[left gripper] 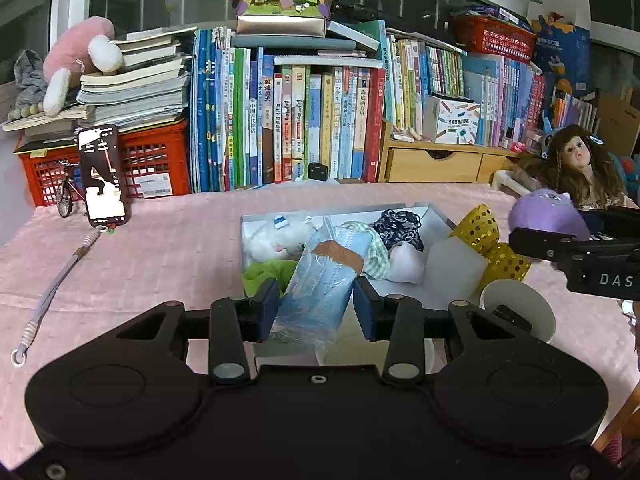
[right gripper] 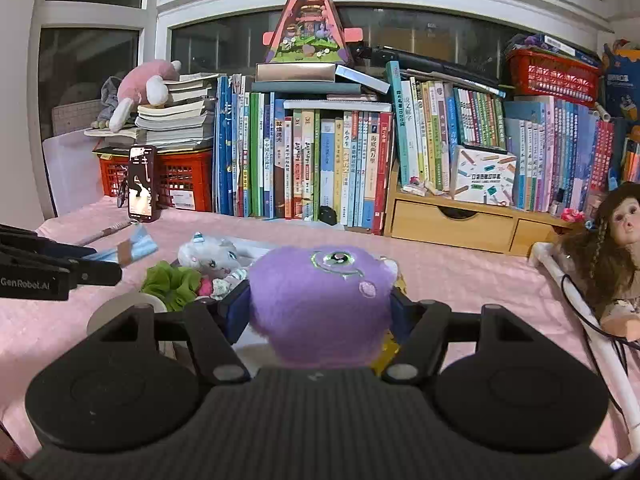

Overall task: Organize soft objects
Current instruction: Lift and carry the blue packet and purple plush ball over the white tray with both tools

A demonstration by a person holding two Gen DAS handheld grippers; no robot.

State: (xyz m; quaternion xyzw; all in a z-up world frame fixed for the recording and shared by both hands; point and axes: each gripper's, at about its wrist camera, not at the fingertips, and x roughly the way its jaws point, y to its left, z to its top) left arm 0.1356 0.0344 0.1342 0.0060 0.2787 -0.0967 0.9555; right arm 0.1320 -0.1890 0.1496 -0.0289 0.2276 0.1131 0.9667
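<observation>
Left gripper: jaws pinching mask pack, long axis toward 12 o'clock.
Right gripper: jaws pinching purple plush.
Box: 12 o'clock of left jaws, nearer the left gripper.

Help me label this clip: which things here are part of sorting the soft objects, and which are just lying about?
Part of the job:
- left hand-held gripper holding the face mask pack
- right hand-held gripper holding the purple plush
- white tray with white plush and green scrunchie

Lying about:
- phone
- books
- doll
- red crate
</observation>
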